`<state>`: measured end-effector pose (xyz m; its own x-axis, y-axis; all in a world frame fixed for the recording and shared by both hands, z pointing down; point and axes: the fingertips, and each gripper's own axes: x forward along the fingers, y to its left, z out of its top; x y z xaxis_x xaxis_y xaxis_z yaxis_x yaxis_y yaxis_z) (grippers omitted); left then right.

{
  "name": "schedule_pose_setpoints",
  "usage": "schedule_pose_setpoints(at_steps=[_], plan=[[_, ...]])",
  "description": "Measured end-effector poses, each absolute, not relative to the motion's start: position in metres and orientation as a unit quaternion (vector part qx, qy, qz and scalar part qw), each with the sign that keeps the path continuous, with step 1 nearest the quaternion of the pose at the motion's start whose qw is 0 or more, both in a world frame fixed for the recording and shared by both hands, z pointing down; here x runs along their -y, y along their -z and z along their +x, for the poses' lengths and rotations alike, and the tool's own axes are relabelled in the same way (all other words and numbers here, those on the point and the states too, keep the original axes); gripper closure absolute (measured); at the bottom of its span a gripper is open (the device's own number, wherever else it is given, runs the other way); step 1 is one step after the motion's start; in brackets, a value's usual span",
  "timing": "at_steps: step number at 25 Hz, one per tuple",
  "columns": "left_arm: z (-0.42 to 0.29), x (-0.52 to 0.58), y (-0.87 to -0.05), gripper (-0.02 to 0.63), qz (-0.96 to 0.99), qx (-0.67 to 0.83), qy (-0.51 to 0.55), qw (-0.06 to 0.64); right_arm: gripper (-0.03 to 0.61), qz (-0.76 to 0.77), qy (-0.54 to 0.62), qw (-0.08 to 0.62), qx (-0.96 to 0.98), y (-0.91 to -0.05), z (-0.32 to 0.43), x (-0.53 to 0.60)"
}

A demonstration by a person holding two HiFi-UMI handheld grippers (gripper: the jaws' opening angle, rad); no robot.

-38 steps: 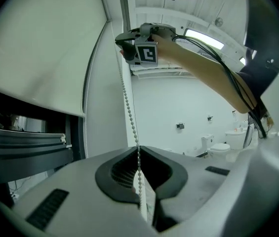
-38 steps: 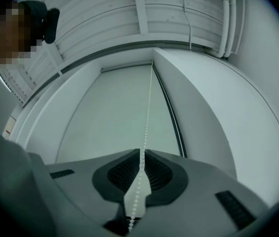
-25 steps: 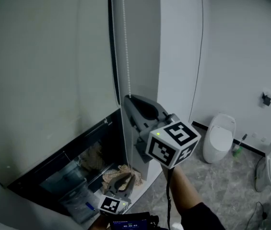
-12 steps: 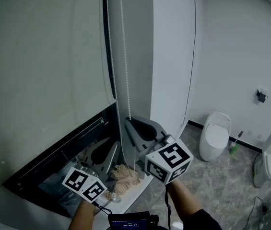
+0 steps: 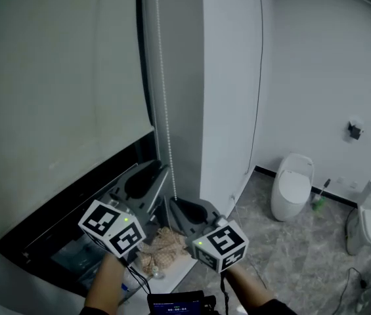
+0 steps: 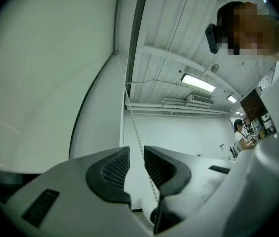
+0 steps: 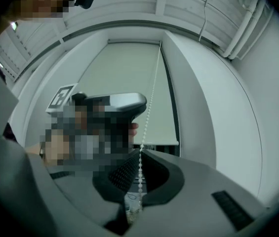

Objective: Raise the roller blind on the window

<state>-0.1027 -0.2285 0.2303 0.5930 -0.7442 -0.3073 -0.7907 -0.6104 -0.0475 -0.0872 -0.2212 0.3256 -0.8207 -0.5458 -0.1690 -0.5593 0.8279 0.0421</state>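
Head view, read from the left.

- Roller blind [image 5: 60,90]: one, filling the upper left of the frame. Its bottom edge slants down toward the lower left, leaving a dark strip of window [image 5: 106,182] bare beneath it. In the right gripper view the blind [image 7: 129,93] covers most of the pane.
- Judgement: the task is at an early stage. Only the bottom strip is uncovered, and most of the raising is left.
- Left gripper [image 5: 159,174]: lower centre-left, reaching up to the bead chain [image 5: 164,123]. In its own view the left gripper [image 6: 137,154] has its jaws a little apart. The chain [image 6: 134,127] runs through the gap and is not pinched.
- Bead chain: one strand can be made out, hanging from the top centre down to the two grippers.
- Right gripper [image 5: 174,202]: lower centre, just below the left one. In its own view the right gripper [image 7: 140,156] has its jaws together, clamped on the chain [image 7: 151,98].
- Judgement: the right gripper has the chain, and the left is placed above it to take a hold.

Counts: two grippers and two toilets, one [image 5: 291,188] right of centre and one [image 5: 368,222] at the right edge.
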Motion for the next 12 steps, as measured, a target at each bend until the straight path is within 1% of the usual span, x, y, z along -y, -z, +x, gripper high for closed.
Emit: schedule_pose_setpoints(at_steps=[7,12], plan=[[-0.098,0.233,-0.209,0.563,-0.897,-0.413,-0.135,0.083,0.563,-0.291,-0.043,0.058,-0.954,-0.355,-0.089,0.209],[-0.092,0.237,-0.202,0.565,-0.891,-0.427,-0.132,0.084,0.563,-0.281,-0.025,0.042,-0.959,-0.382,-0.092,0.198]])
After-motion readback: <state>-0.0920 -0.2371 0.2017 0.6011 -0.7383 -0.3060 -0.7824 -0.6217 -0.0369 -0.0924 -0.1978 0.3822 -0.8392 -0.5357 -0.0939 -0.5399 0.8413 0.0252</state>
